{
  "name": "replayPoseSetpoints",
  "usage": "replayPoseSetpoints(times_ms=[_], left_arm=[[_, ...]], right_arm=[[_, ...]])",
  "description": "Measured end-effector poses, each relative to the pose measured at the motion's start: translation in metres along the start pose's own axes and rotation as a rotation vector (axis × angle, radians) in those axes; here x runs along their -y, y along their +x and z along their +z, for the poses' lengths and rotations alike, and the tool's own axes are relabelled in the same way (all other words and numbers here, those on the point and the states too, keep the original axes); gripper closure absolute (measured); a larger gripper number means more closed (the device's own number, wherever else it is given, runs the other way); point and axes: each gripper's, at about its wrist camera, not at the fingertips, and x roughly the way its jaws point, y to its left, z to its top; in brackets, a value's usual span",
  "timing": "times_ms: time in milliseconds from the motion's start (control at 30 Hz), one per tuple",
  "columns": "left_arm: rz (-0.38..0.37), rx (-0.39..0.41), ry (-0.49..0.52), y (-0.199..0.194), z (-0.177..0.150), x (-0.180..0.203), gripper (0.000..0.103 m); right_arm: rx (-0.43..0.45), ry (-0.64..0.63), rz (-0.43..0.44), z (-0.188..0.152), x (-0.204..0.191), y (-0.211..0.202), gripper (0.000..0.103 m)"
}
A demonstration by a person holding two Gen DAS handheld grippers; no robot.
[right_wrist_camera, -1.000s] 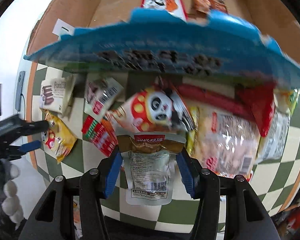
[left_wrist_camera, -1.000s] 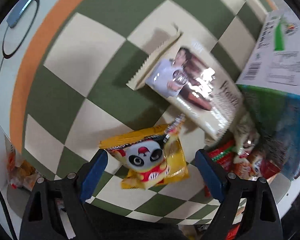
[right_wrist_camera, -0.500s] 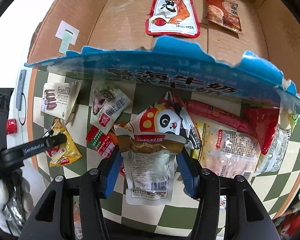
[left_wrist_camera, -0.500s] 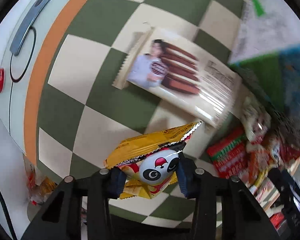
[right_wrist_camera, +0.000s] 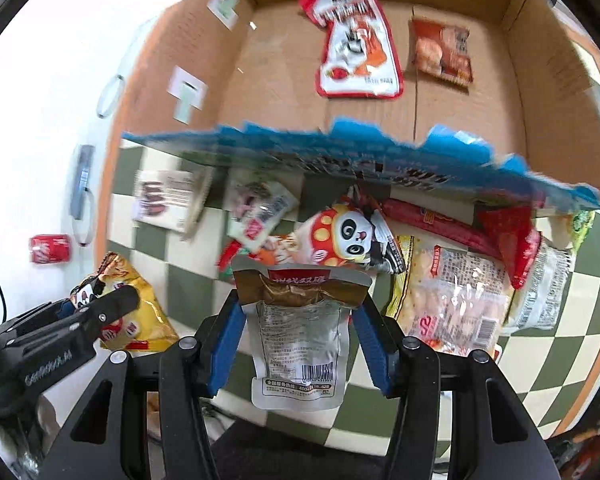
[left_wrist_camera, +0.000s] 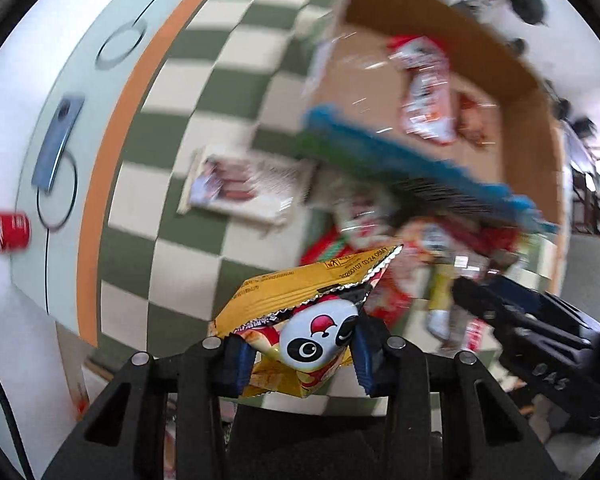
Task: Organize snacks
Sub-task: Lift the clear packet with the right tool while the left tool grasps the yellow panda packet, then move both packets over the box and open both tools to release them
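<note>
My left gripper [left_wrist_camera: 300,354] pinches the panda bag [left_wrist_camera: 300,320] and my right gripper [right_wrist_camera: 300,344] the pouch [right_wrist_camera: 300,336] near the box [right_wrist_camera: 284,80] — both light, crinkly, best held mid-body.

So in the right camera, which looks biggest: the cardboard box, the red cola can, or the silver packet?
1. Cardboard box, biggest by far.
2. Silver packet, though it sits close to the camera, so it looks bigger than it is.
3. Red cola can, smallest and farther away.
</note>
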Motion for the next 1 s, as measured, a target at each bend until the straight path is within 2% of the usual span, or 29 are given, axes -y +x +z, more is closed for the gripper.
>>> replayPoseSetpoints(times_ms=[167,267,333,433,600,733,867,1000], left_arm=[[-0.084,0.06,0.086,-0.041,0.045,0.039,0.066],[-0.096,0.088,0.111,-0.057,0.083,0.062,0.066],[-0.095,0.096,0.11,-0.057,0.112,0.072,0.066],[-0.08,0.089,0.108,-0.049,0.157,0.084,0.066],[-0.017,0.054,0.102,-0.016,0.222,0.098,0.066],[0.014,0.015,0.102,0.011,0.255,0.109,0.066],[0.043,-0.025,0.121,0.038,0.274,0.118,0.064],[0.071,-0.054,0.116,0.058,0.284,0.121,0.064]], right_arm=[[0.095,-0.009,0.069,0.002,-0.004,-0.073,0.046],[0.163,-0.015,0.085,0.017,-0.001,-0.117,0.046],[0.205,-0.019,0.066,0.034,0.006,-0.137,0.046],[0.256,-0.004,-0.007,0.067,0.027,-0.156,0.046],[0.251,0.064,-0.098,0.132,0.078,-0.149,0.046],[0.212,0.104,-0.147,0.171,0.109,-0.128,0.046],[0.177,0.126,-0.194,0.201,0.129,-0.102,0.046],[0.154,0.139,-0.215,0.216,0.141,-0.083,0.046]])
